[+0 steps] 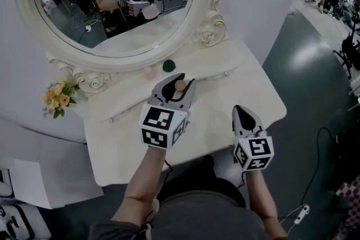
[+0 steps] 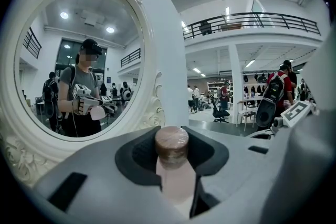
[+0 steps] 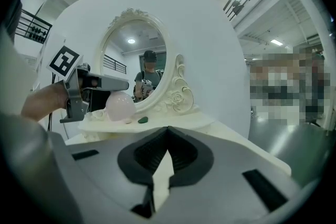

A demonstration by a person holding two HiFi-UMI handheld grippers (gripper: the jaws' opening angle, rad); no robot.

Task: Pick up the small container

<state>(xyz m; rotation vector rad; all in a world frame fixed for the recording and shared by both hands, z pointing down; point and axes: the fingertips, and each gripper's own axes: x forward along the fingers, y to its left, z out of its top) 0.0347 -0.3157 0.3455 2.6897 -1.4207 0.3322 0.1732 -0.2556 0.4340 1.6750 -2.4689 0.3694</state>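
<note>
The left gripper (image 1: 175,90) has its jaws part closed on the small container (image 2: 171,147), gripped near its brown cap and held over the dressing table (image 1: 236,73). The right gripper (image 3: 168,131) is closed and empty. The container appears light, rigid, and probably smooth and slippery; a grip just under the cap seems soundest.

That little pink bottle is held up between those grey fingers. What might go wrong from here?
1. The small container is pinched only between the fingers of the left gripper, above the table. Its smooth body might slip out and fall.
2. It hangs close to the mirror frame and a small green object. A careless swing may knock them.
</note>
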